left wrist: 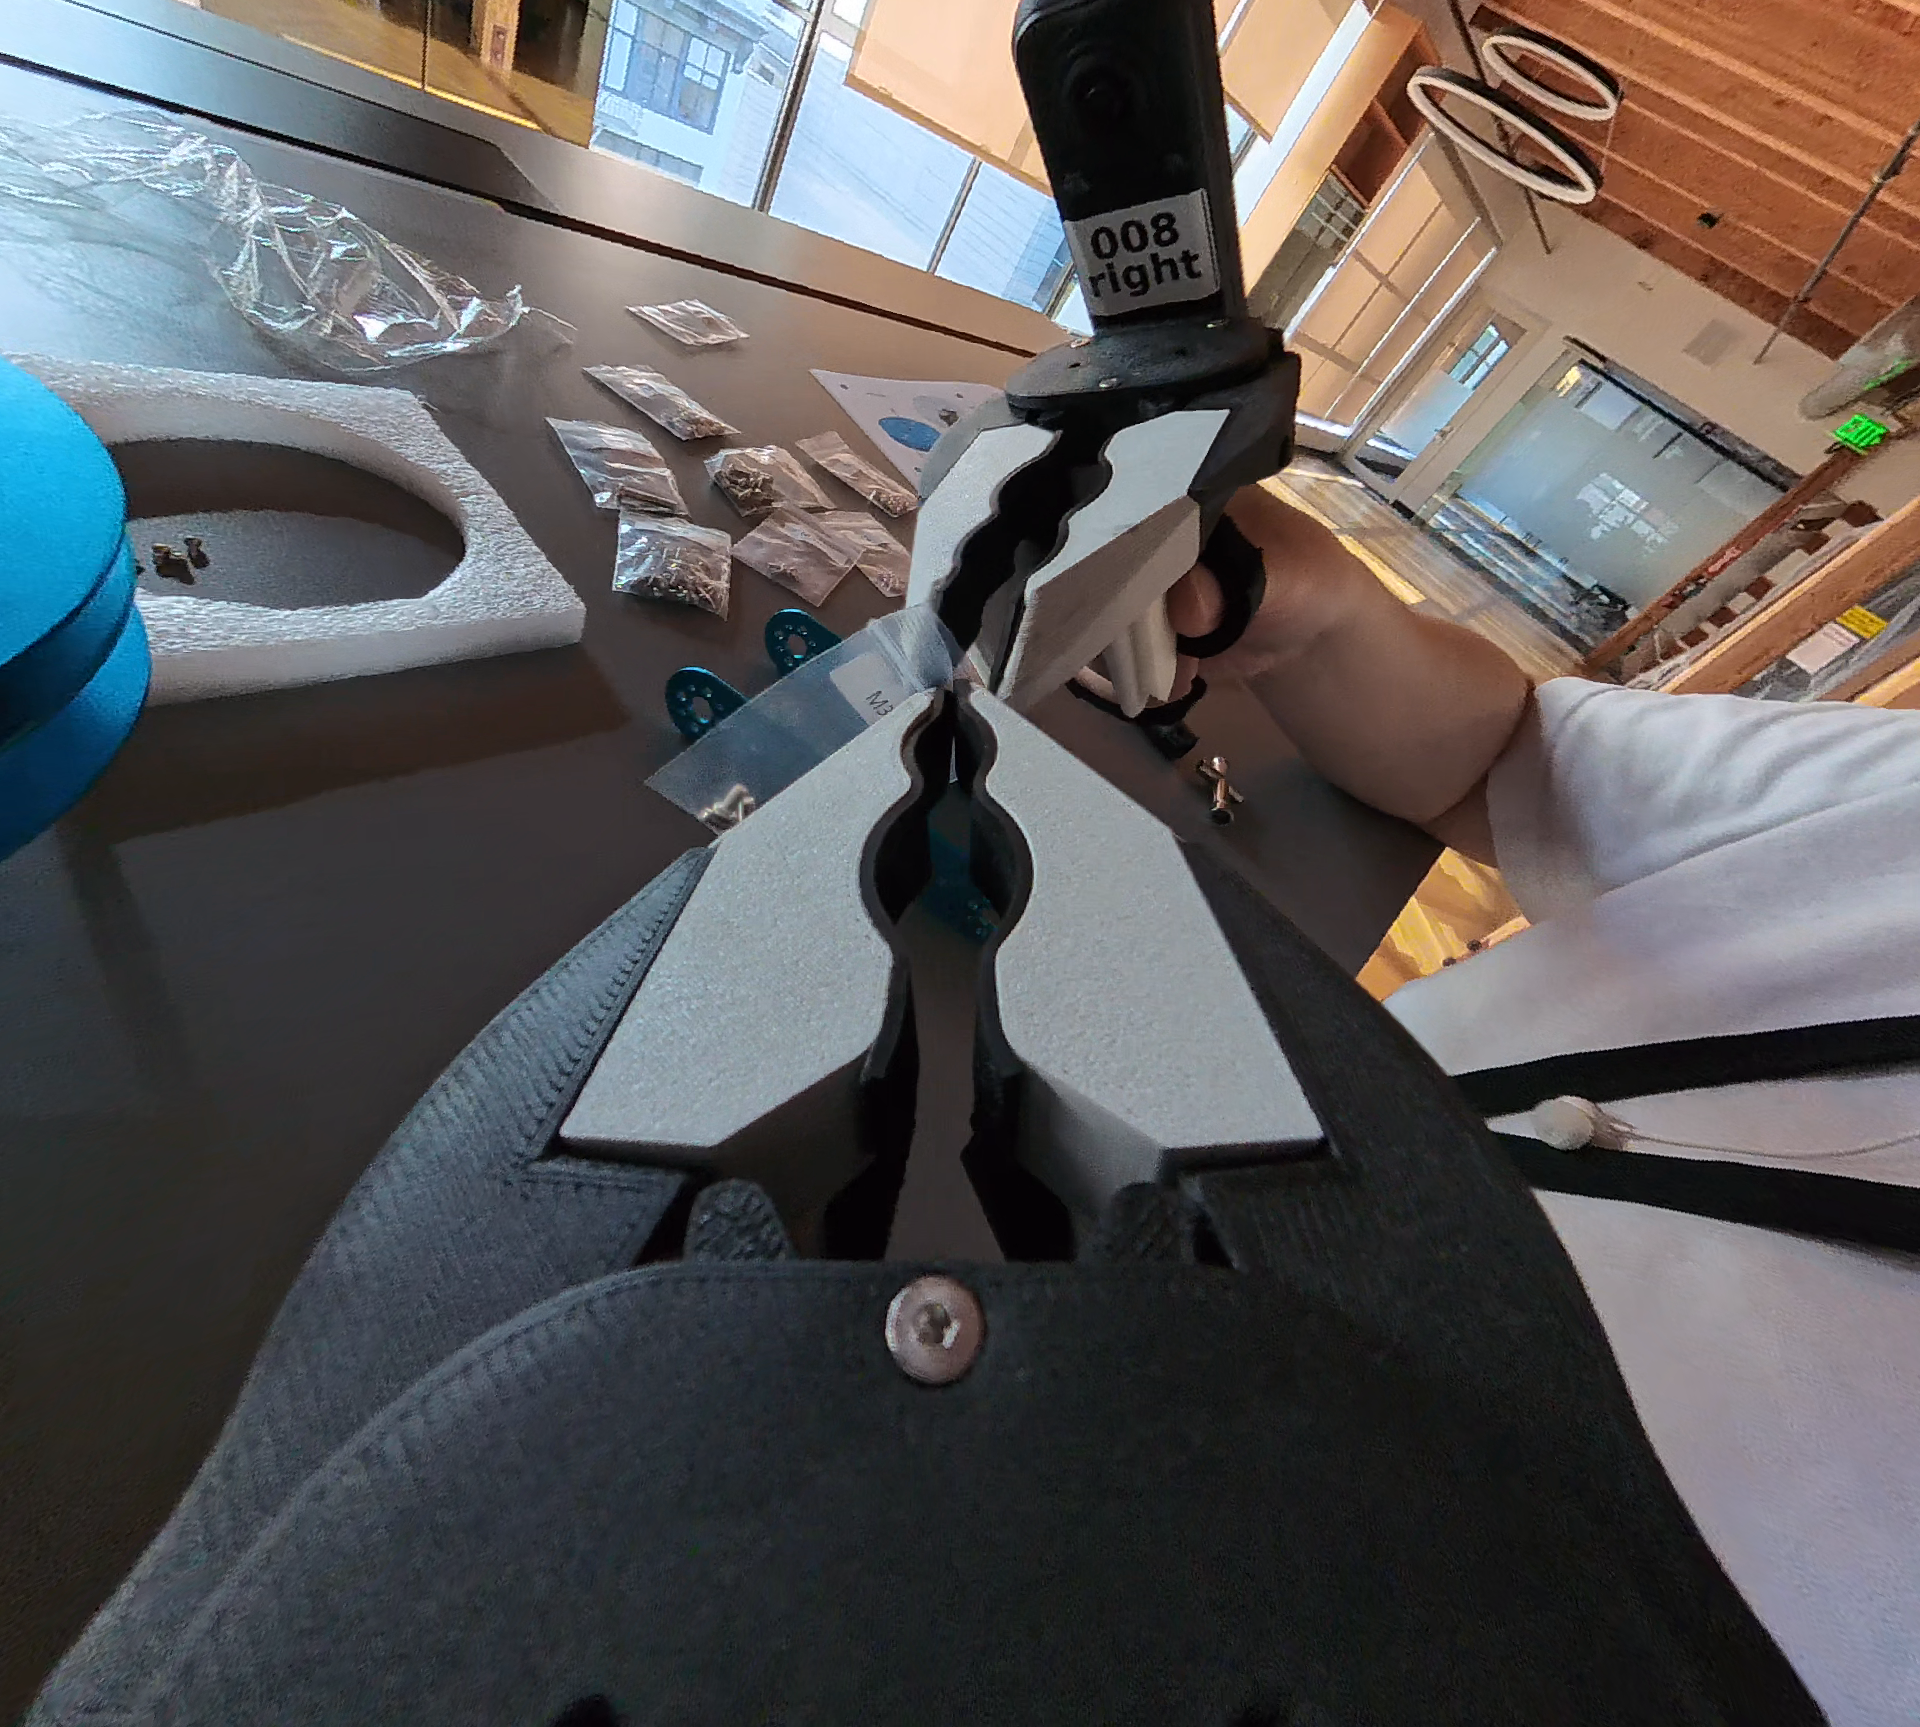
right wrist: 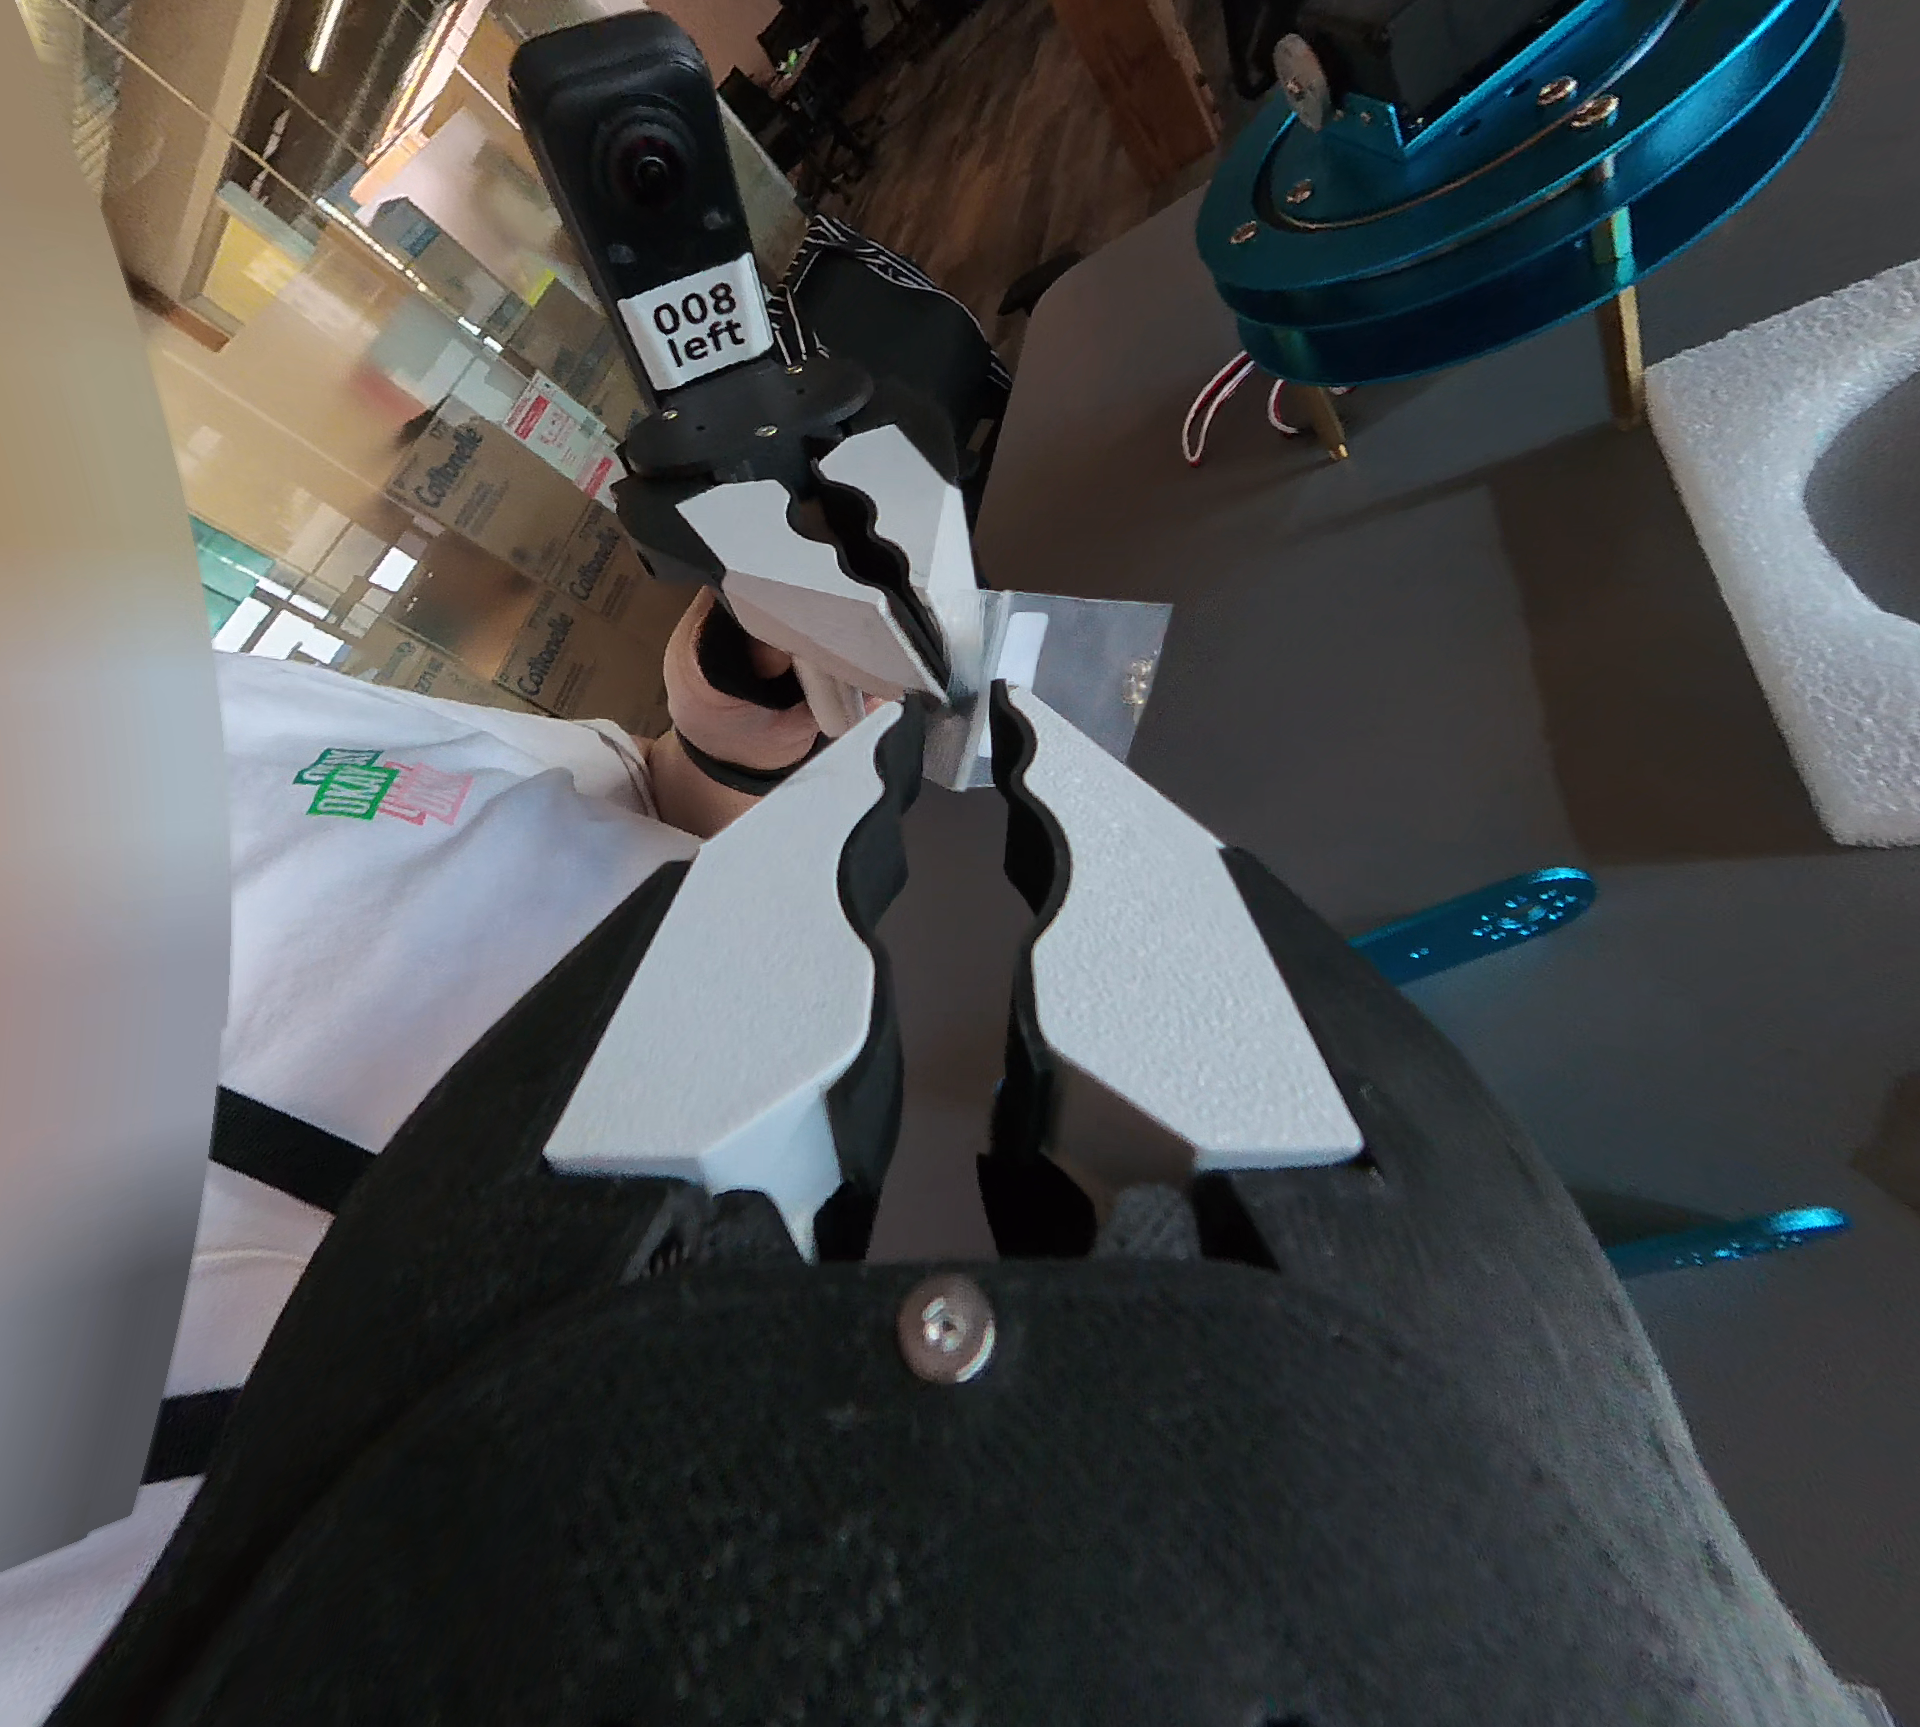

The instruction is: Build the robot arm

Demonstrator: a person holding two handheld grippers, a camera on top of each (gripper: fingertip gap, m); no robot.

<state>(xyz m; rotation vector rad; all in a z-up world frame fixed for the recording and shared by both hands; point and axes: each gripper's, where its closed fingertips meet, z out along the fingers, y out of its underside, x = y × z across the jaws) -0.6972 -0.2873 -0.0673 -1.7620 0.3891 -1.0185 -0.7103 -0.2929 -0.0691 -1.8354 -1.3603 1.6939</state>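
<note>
A small clear plastic bag (left wrist: 790,732) with a white label and a few screws (left wrist: 727,810) in its corner hangs above the dark table. My left gripper (left wrist: 956,706) is shut on the bag's top edge. It also shows in the right wrist view (right wrist: 940,685), pinching the bag (right wrist: 1081,649). My right gripper (right wrist: 954,711) faces it, tip to tip. Its jaws stand a little apart, with the bag's folded top strip between them. It shows in the left wrist view (left wrist: 961,654) just above my left fingertips.
A blue disc assembly (right wrist: 1507,223) with a black block on top stands on brass legs. Beside it lies white foam packing (left wrist: 312,534). Several small hardware bags (left wrist: 675,514), crumpled clear plastic (left wrist: 343,275), blue brackets (right wrist: 1486,924) and loose bolts (left wrist: 1216,784) lie on the table. Less than 4 cm separates the two grippers' tips.
</note>
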